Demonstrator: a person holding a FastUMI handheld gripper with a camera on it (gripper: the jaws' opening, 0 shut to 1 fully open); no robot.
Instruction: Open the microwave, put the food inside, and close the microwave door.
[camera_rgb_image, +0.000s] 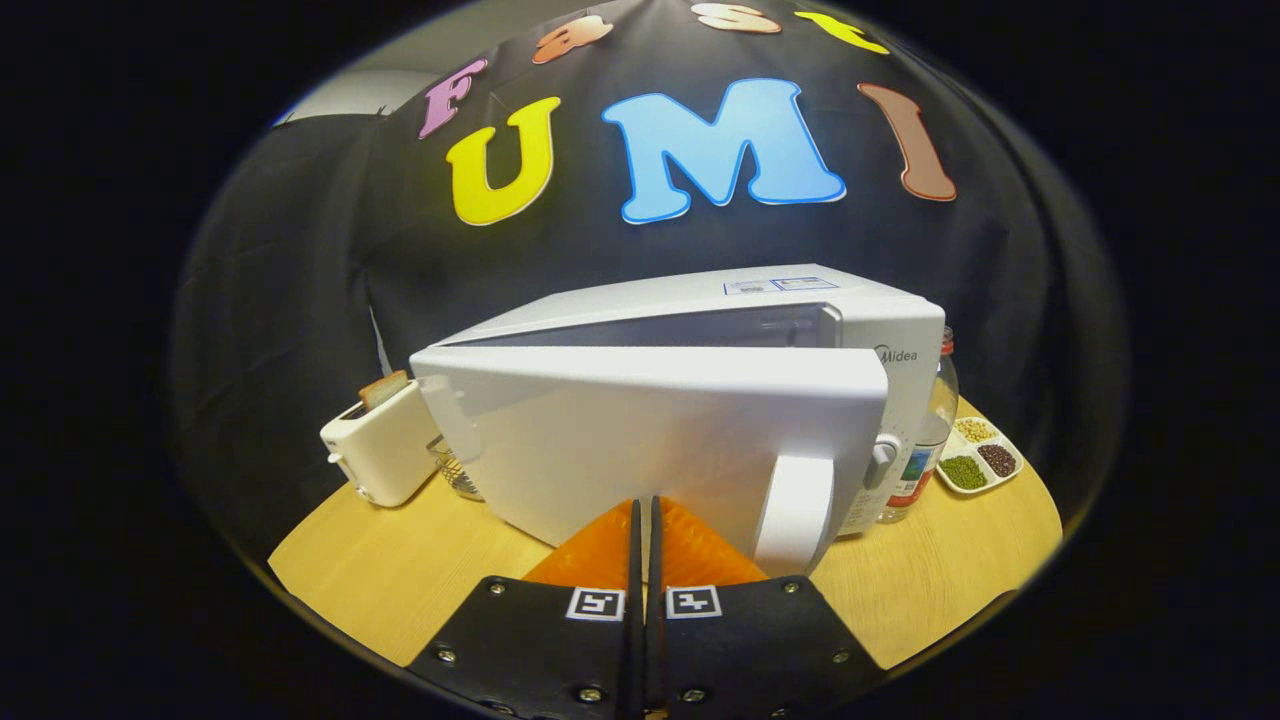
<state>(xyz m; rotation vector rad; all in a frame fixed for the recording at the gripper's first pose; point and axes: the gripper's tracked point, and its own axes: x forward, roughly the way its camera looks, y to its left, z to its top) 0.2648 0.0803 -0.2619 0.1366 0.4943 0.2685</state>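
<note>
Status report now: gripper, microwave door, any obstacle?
Gripper shut, empty, tips at the door face. Microwave door ajar, handle just right of the fingers. Nothing between fingers and door.

Single view, cam rides on the gripper (644, 512), low over the table (400, 580), looking forward along the closed fingers. Faces the microwave (700, 400) head-on and close; its door (650, 450) sits ajar just beyond the fingertips (handle right of them). Fisheye also takes in the toaster (380, 450) far left, bottle (925, 440) and tray (980, 458) far right, booth wall behind.
</note>
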